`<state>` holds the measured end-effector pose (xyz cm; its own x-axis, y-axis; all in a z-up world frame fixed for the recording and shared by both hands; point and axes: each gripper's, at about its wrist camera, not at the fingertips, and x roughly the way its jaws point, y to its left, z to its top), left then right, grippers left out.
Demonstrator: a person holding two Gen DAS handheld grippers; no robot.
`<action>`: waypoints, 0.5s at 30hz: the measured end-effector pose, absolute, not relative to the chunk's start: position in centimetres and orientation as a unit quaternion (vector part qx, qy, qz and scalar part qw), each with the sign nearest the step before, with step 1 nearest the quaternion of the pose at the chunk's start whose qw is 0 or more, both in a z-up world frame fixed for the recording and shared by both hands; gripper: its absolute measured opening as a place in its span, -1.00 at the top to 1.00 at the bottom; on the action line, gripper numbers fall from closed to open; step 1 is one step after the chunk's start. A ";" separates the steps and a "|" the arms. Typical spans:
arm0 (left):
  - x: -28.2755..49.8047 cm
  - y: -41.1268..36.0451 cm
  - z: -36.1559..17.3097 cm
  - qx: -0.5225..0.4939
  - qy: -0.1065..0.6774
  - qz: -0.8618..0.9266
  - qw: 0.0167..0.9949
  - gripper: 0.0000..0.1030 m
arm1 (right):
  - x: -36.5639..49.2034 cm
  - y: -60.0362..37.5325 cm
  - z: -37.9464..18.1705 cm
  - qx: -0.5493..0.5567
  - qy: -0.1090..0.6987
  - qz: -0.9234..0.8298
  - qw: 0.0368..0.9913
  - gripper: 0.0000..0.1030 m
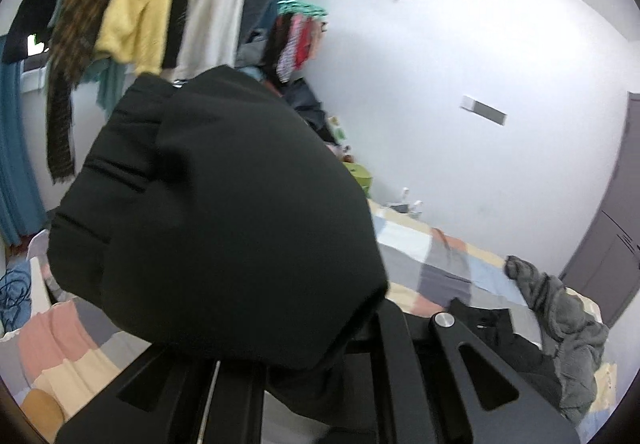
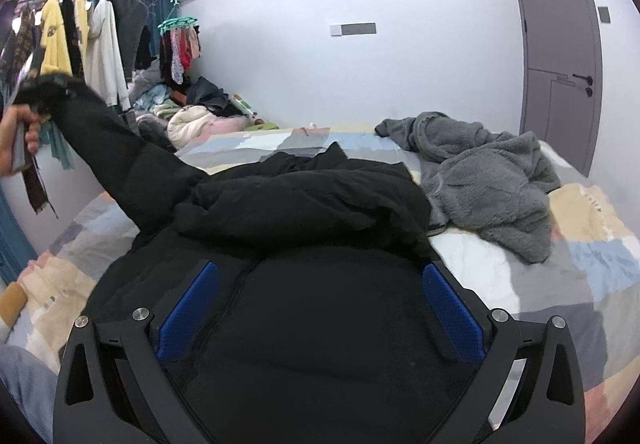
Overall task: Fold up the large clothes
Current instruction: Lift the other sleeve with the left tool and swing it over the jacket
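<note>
A large black padded jacket (image 2: 304, 200) lies crumpled on the patchwork bed (image 2: 580, 264). My left gripper (image 2: 38, 88), seen at the far left of the right wrist view, is shut on the jacket's sleeve cuff and holds the sleeve stretched up off the bed. In the left wrist view that black sleeve (image 1: 224, 212) bulges over the fingers and hides them. My right gripper (image 2: 320, 308) is open, its blue pads (image 2: 188, 308) spread wide just above the jacket's body near the zip.
A grey fleece garment (image 2: 488, 172) lies bunched on the bed to the right of the jacket. A rail of hanging clothes (image 2: 80, 44) and a pile of laundry (image 2: 188, 116) stand at the far left. A grey door (image 2: 560, 44) is at the right.
</note>
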<state>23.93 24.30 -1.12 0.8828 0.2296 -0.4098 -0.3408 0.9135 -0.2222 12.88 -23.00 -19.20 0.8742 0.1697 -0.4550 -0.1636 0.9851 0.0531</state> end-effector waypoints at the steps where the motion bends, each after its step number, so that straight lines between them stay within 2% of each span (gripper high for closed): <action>1: 24.1 23.2 -0.9 -0.140 0.193 0.144 0.960 0.82 | 12.9 -23.2 -19.0 0.006 0.235 0.084 0.968 -1.00; 7: 25.1 17.6 0.1 -0.097 0.204 0.115 0.967 0.82 | 12.0 -24.7 -18.4 0.006 0.213 0.085 0.973 -1.00; 15: 25.6 9.2 0.6 -0.053 0.209 0.067 0.974 0.82 | 11.6 -27.3 -18.4 0.016 0.227 0.098 0.969 -1.00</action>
